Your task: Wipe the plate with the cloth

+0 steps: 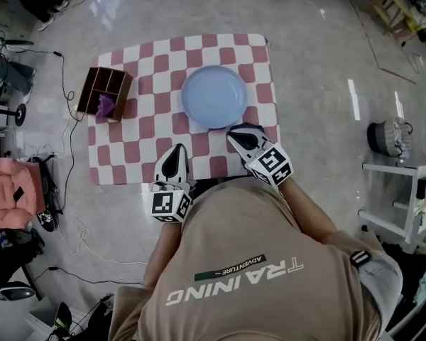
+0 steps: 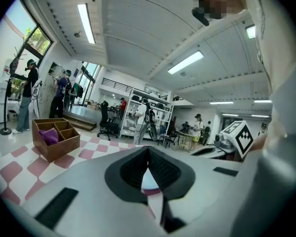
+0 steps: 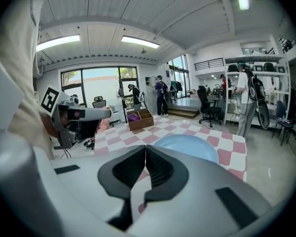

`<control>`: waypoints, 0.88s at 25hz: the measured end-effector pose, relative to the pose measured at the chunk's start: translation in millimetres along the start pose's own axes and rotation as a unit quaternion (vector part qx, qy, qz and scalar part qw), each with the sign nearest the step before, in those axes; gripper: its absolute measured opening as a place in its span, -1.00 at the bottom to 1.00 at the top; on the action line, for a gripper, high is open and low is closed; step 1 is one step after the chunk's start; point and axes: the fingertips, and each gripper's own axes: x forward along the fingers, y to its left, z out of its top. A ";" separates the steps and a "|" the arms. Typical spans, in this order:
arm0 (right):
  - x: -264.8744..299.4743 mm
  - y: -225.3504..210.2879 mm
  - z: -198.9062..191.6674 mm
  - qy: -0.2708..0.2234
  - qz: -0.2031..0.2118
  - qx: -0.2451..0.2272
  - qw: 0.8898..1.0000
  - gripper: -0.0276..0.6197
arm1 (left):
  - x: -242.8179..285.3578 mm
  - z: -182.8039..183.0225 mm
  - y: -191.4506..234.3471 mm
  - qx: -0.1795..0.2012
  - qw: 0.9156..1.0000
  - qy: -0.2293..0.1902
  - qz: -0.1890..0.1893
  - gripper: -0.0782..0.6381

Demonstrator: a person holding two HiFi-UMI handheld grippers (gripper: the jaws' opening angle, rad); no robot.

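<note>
plate (image 1: 214,96): pale blue, empty, sitting flat near the far right of the checkered mat (image 1: 149,69), which is lying on the floor. nothing is holding it down.

cloth (image 1: 105,105): purple, bunched in one near compartment of the wooden box (image 1: 112,82) at the mat's left edge, well apart from the plate. not yet picked up.

left gripper (image 1: 176,150): hovering over the mat's near edge, jaws pressed together, nothing between them.

right gripper (image 1: 236,133): hovering just beside the plate's near rim, jaws also fully together and empty. cannot tell if it is touching the rim.

judgement, risks from here:
- neither gripper is holding the cloth, so wiping is not starting yet. going into the box with the jaws together would only be pushing the cloth deeper.
- the compartment is looking narrow. opened jaws could be catching a divider or wall and dragging or tipping the light box.
- the cloth is soft and bunched. a shallow pinch could be taking one fold and letting it slip on the way over.
- the right gripper is sitting close enough to nudge the plate.
- the plate is loose on a thin mat. wiping pressure could be sliding it or rucking the mat unless the other gripper is steadying the rim.
</note>
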 end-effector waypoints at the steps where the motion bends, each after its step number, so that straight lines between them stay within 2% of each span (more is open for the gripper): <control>1: 1.6 -2.6 3.0 0.001 -0.010 -0.004 1.000 -0.86 | 3.0 1.7 5.0 0.002 1.000 -0.002 -0.008 -0.74; 5: 1.2 -11.6 2.7 0.011 -0.051 0.002 0.999 -0.86 | 7.7 -1.8 18.9 -0.011 0.999 0.001 -0.030 -0.74; 9: -4.8 -14.3 -6.0 0.028 -0.069 0.013 0.997 -0.86 | 7.9 0.3 23.6 -0.012 0.999 0.006 -0.042 -0.74; 15: -7.8 -29.0 -31.7 0.060 -0.089 0.009 0.994 -0.85 | 12.6 8.8 30.6 -0.006 0.999 -0.001 -0.032 -0.74; 18: -11.3 -40.3 -67.0 0.110 -0.106 0.000 0.988 -0.85 | 15.3 9.5 30.4 -0.003 1.000 -0.002 -0.028 -0.74; 21: -16.0 -41.2 -114.5 0.184 -0.110 -0.021 0.977 -0.82 | 13.8 10.0 31.1 -0.003 1.000 -0.001 -0.021 -0.74; 22: -18.2 -40.4 -127.8 0.204 -0.110 -0.026 0.972 -0.63 | 12.6 9.5 31.6 -0.003 1.000 0.000 -0.018 -0.74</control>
